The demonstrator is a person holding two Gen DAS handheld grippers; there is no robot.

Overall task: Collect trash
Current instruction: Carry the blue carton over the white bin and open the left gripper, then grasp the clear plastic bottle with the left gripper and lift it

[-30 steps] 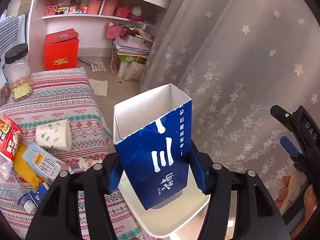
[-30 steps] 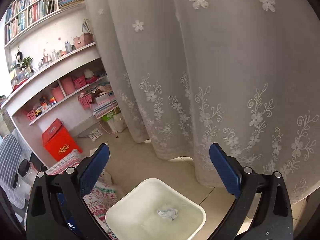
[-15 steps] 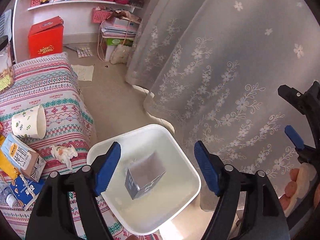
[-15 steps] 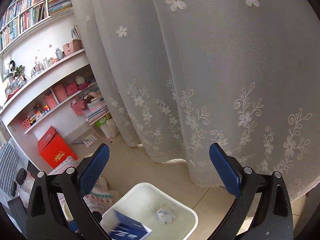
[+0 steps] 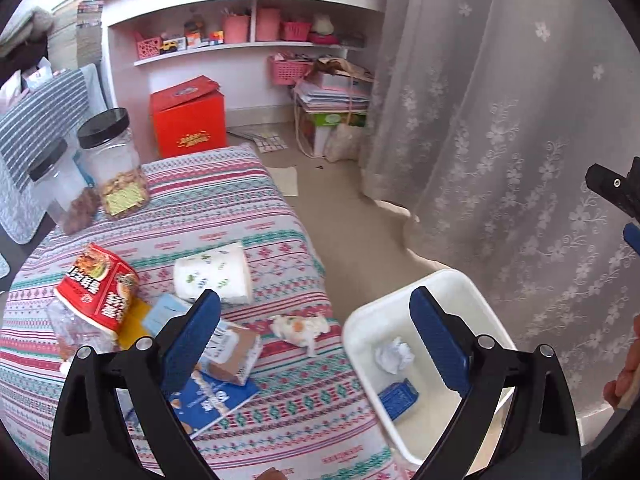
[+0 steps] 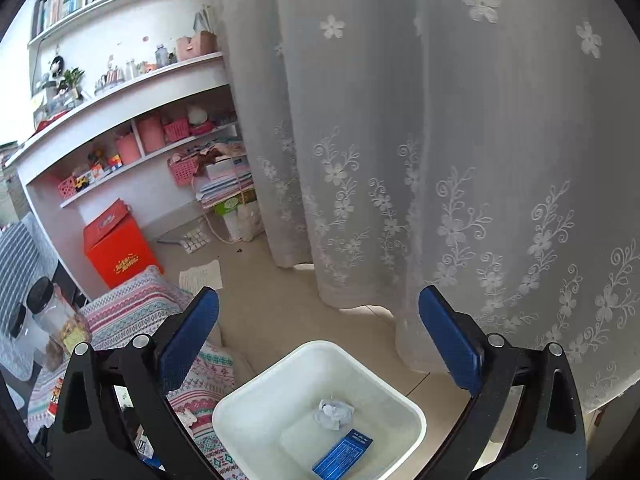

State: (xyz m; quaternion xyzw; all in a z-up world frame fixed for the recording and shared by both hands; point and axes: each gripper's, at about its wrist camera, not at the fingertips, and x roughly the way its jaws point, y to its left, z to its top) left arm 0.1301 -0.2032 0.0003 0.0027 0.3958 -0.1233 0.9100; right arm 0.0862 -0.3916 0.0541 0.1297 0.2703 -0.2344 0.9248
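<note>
Both grippers, left [image 5: 316, 330] still opening and right [image 6: 320, 328] wide, held nothing above the white bin [image 5: 452, 284], where a blue carton [image 6: 343, 454] and crumpled tissue [image 6: 334, 412] lay; a paper cup [image 5: 214, 274], apparently empty, littered the patterned tablecloth [image 5: 224, 204].

The blue carton [image 5: 398, 400], gripped upright between the pads of the left gripper [image 5: 316, 340] a second ago, has been released and now lies flat on the bottom of the white bin [image 5: 360, 320], beside the crumpled white paper [image 5: 394, 356]. The left gripper's jaws are opening, with nothing held between them. This gripper has been swung away from the bin toward the patterned bedspread [image 5: 224, 208], so that the bin is now seen at the lower right. In the right wrist view, the carton [image 6: 342, 454] is now seen at rest in the bin [image 6: 248, 392].
</note>
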